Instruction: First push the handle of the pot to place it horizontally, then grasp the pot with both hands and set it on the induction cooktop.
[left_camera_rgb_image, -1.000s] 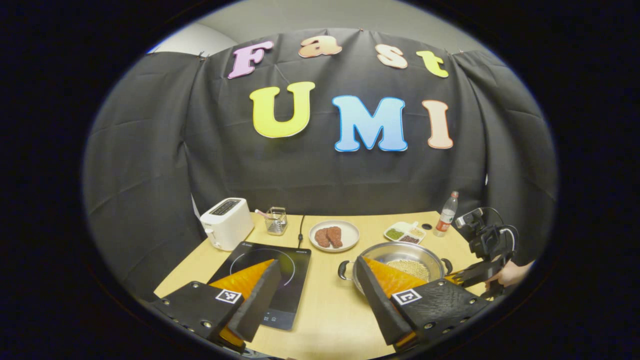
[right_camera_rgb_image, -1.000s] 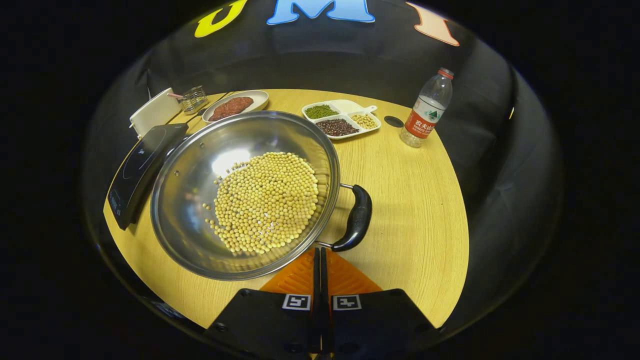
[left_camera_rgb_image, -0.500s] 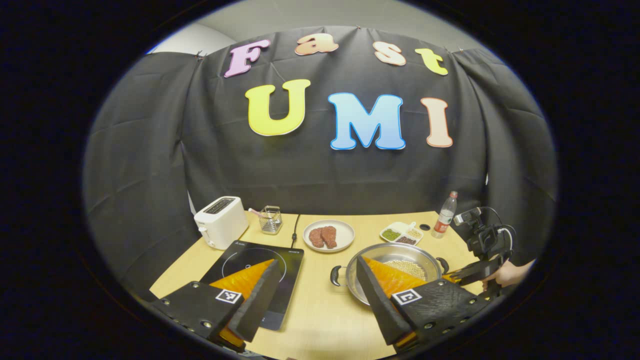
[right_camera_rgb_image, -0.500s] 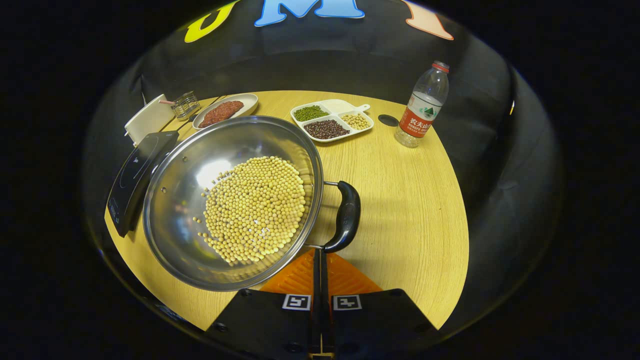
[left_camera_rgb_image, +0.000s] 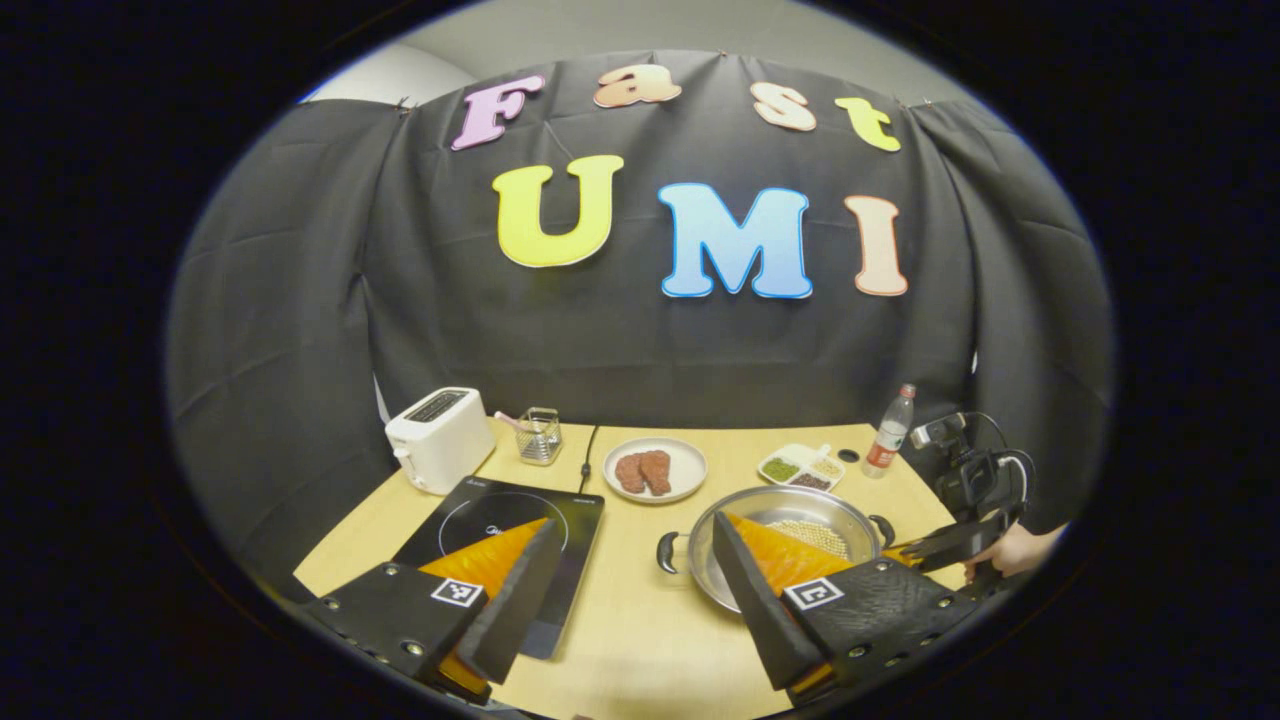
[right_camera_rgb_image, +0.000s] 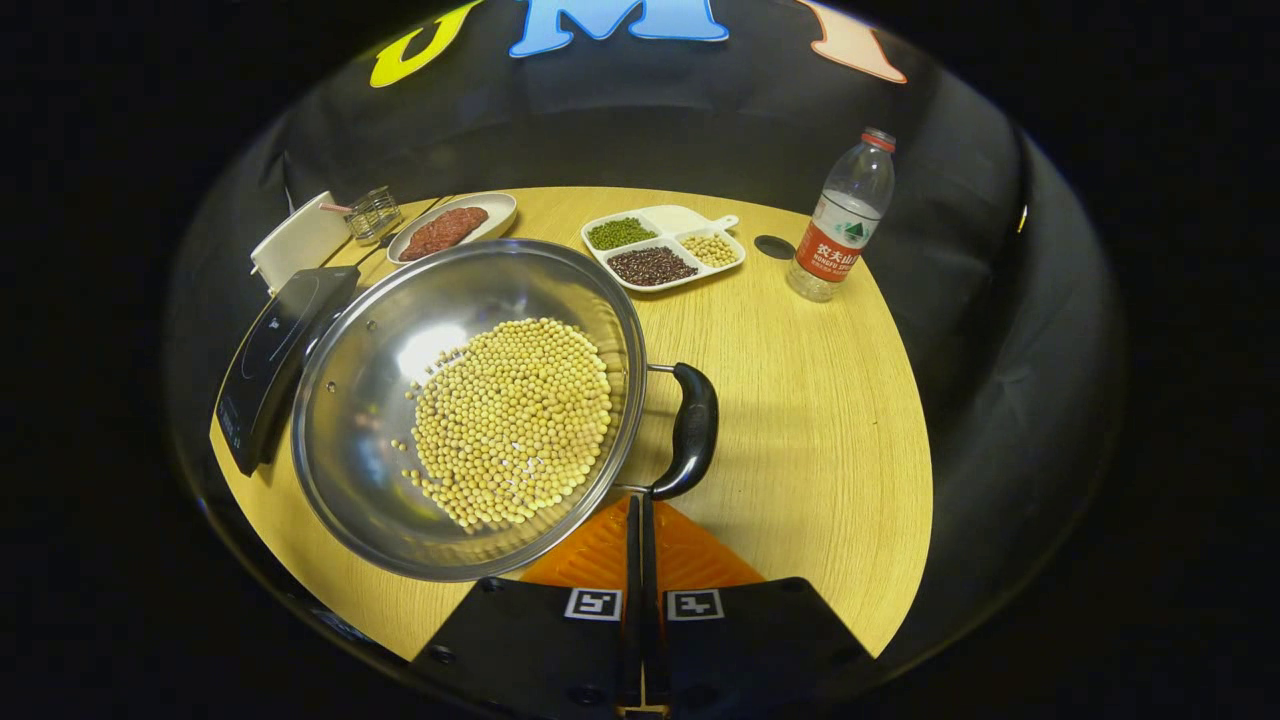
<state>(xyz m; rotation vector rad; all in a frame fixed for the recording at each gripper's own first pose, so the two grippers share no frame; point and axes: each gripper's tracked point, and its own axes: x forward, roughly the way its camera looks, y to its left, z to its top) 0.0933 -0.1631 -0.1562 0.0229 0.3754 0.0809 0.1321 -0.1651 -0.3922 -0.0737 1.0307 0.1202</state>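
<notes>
Pot (right_camera_rgb_image: 470, 410), steel and heaped with yellow beans (right_camera_rgb_image: 510, 420), sits on the desk (right_camera_rgb_image: 800, 420) just to the right of the induction cooktop (right_camera_rgb_image: 270, 370), not yet on it; its near black handle (right_camera_rgb_image: 692, 430) lies right at the tips of the right gripper (right_camera_rgb_image: 640, 515), whose jaws are pressed flat together, a closed wedge suited to nudging the handle rather than grasping it; whether the tips actually touch the handle cannot be told. Seen from the left gripper view, the left gripper (left_camera_rgb_image: 630, 560) hangs above the desk with jaws spread wide, one finger over the induction cooktop (left_camera_rgb_image: 500, 520) and the other over the pot (left_camera_rgb_image: 780, 530), apparently waiting for the two-handed lift; the far handle (left_camera_rgb_image: 668, 551) points toward the cooktop, so the handles look close to level. Behind the pot stand a plate of meat (right_camera_rgb_image: 450, 228), a divided dish (right_camera_rgb_image: 660, 250) and a water bottle (right_camera_rgb_image: 840, 230).
</notes>
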